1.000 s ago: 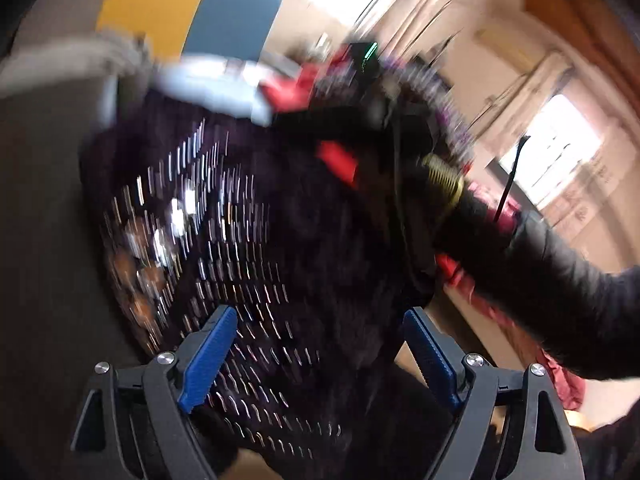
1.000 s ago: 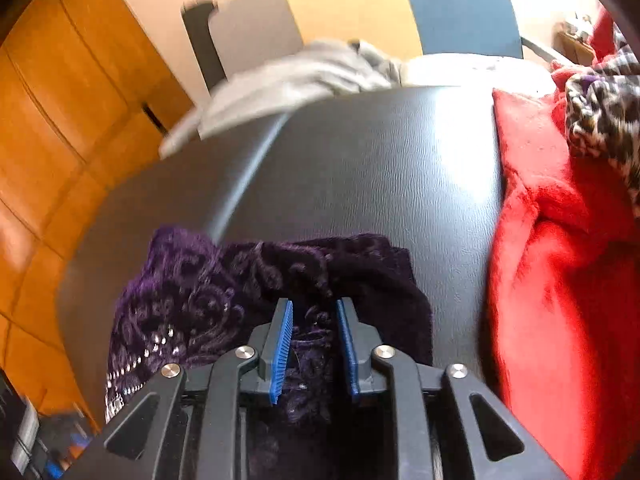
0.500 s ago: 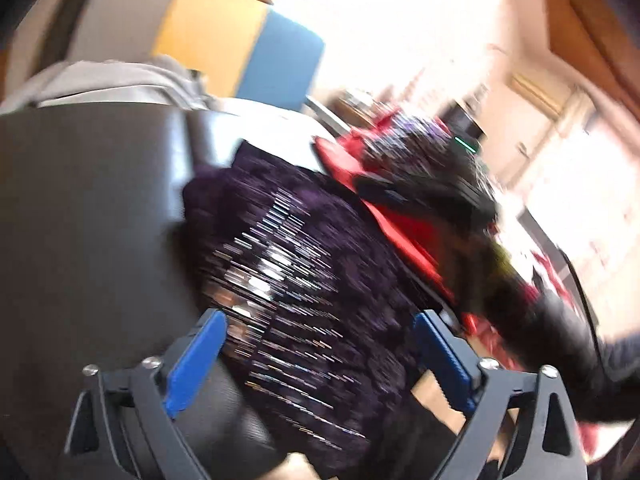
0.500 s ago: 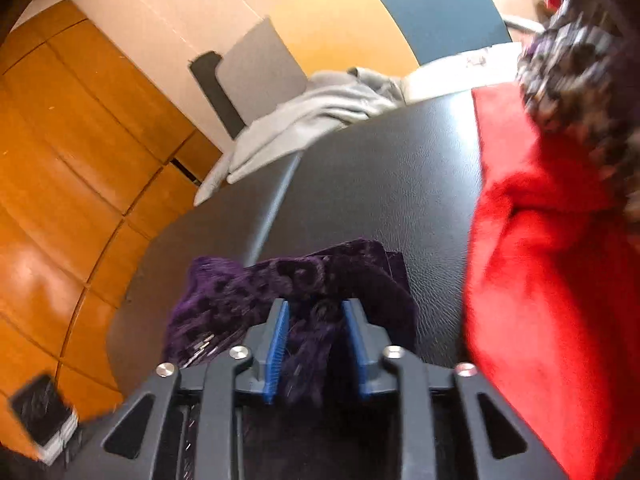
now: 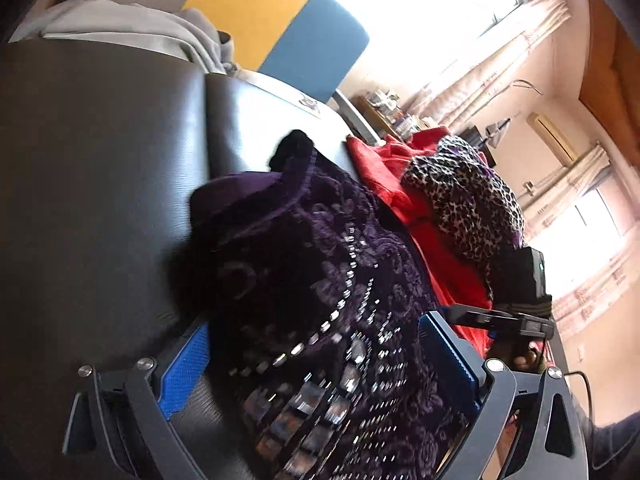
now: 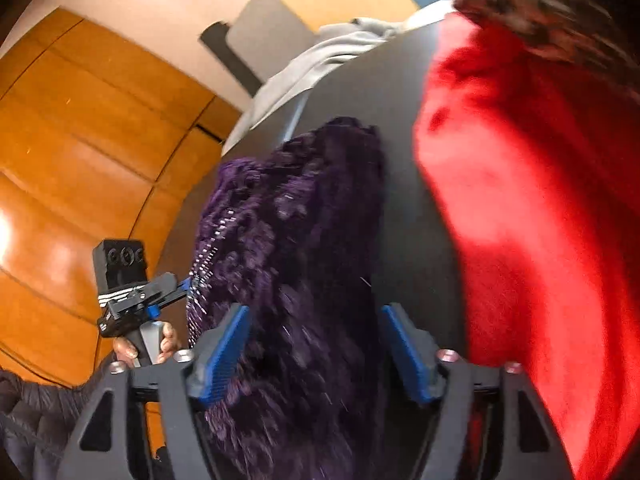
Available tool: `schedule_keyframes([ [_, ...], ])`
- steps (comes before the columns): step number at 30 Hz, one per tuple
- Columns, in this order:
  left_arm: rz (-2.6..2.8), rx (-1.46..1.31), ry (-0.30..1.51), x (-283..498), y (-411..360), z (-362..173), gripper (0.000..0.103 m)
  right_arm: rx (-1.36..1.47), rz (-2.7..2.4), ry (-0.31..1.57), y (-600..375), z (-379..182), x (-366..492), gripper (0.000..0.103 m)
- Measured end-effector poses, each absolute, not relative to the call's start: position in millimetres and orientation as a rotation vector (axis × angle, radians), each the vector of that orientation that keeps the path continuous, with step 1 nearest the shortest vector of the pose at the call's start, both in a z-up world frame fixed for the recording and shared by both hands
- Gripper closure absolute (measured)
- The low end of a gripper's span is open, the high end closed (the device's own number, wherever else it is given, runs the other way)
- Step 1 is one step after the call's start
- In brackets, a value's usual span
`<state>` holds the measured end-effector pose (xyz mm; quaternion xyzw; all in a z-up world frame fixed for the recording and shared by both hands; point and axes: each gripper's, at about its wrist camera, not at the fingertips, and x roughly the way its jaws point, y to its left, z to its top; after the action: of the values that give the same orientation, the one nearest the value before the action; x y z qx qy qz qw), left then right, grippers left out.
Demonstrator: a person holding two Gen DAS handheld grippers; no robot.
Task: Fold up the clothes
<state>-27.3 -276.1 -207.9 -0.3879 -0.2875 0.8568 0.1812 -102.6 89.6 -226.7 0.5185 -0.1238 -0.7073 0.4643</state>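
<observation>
A dark purple velvet garment (image 5: 320, 264) with silver sequins lies bunched on the black table (image 5: 100, 168); it also shows in the right wrist view (image 6: 296, 240). My left gripper (image 5: 316, 356) is open, its blue pads on either side of the garment's sequined end. My right gripper (image 6: 316, 344) is open, its pads straddling the garment's other end. The right gripper body shows in the left wrist view (image 5: 520, 300), and the left gripper shows in the right wrist view (image 6: 132, 292).
A red garment (image 6: 520, 208) lies right of the purple one, also in the left wrist view (image 5: 400, 184), with a leopard-print garment (image 5: 468, 196) on it. A grey garment (image 5: 132, 32) lies at the table's far edge. Yellow and blue chair backs (image 5: 280, 28) stand behind; wooden panels (image 6: 80, 152) at left.
My right gripper has opened and let go of the purple garment. The garment has dropped onto the table. Both grippers have swung so each sees the other.
</observation>
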Motion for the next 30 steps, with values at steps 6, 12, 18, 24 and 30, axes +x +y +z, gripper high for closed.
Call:
schedule_keyframes([
  [6, 2.454, -1.155, -0.78, -32.0, -272.3, -209.6, 0.038, 1.268, -1.745, -0.232, 59.5, -225.4, -114.0, 0.041],
  [12, 2.453, -1.1, -0.828, -8.9, -287.3, -208.5, 0.074, 1.209, -1.914, 0.24, 23.5, -192.5, -73.5, 0.066],
  [18, 2.507, -1.01, -0.899, 32.1, -305.4, -202.4, 0.079, 1.213, -1.913, 0.31, -10.5, -185.3, -48.0, 0.072],
  [24, 2.692, -0.817, -1.04, 99.2, -377.7, -172.6, 0.08, 1.188, -1.714, 0.029, -79.1, -175.9, -45.3, 0.078],
  [30, 3.03, -0.614, -1.041, 176.7, -476.4, -122.6, 0.08, 1.018, -1.445, 0.031, -250.1, -138.1, -30.2, 0.079],
])
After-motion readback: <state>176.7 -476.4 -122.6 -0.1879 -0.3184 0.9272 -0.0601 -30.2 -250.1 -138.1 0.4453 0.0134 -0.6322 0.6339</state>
